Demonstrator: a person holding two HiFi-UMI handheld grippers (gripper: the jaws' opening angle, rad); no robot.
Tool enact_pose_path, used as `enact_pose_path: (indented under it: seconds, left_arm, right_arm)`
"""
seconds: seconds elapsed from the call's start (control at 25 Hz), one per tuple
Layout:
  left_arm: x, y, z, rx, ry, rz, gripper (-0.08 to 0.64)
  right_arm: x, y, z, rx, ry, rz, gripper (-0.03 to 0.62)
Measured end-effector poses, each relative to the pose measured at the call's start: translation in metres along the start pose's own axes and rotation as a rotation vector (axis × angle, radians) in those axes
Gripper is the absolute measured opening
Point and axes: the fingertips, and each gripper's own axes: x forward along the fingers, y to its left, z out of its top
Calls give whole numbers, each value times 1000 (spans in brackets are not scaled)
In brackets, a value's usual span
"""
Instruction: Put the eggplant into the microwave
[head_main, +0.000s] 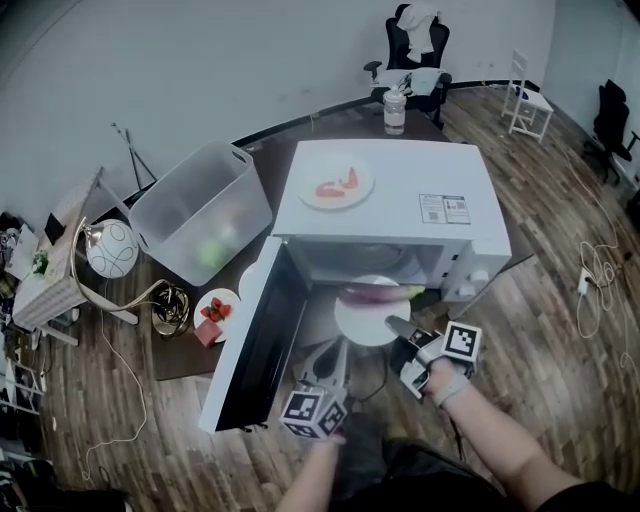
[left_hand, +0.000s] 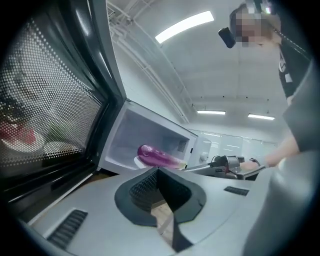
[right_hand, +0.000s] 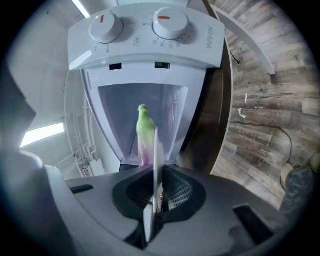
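Right gripper (right_hand: 155, 169): its jaws are clamped narrow on the rim of a round white plate (head_main: 365, 320), which shows edge-on between them in the right gripper view. On that plate lies the glossy purple eggplant with its green stem end (head_main: 375, 294). It sits right at the mouth of the white countertop microwave (head_main: 400, 200), with the plate's near half out in front of the opening.

Left gripper (left_hand: 158, 171): jaws together with nothing between them, hanging low in front of the microwave, near the free edge of the microwave's dark open door (head_main: 255, 345). The door is swung out to the left.

On top of the microwave there is a second white plate with pink food (head_main: 335, 185). Left of the microwave, a clear plastic storage bin (head_main: 200, 210) sits tilted on the dark brown table (head_main: 330, 125). Near the door's hinge side is a small plate of red strawberries (head_main: 217, 308).

Behind the microwave stands a clear lidded jar (head_main: 395, 110). Beyond that, against the pale wall, is a black office chair (head_main: 415, 45), and a white chair (head_main: 525, 100) is off to the right. Striped wooden plank floor (head_main: 540, 320) runs all around, with a pale cable (head_main: 600, 275) looped on it to the microwave's right.
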Motion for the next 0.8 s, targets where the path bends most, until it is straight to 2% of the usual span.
enact_pose_path:
  seconds: [0.32, 0.48, 0.64, 0.8]
  left_arm:
    - [20, 12, 5, -6, 13, -40, -3]
    - [26, 19, -3, 10, 26, -45, -3]
    - [33, 24, -14, 1, 37, -48, -3]
    - [46, 19, -20, -10, 44, -75, -3]
  right_arm:
    - [27, -4, 8, 34, -50, 6, 23]
    - [37, -7, 18, 28, -72, 16, 23]
    - [44, -10, 28, 0, -97, 22, 23]
    - [49, -16, 32, 14, -124, 14, 23]
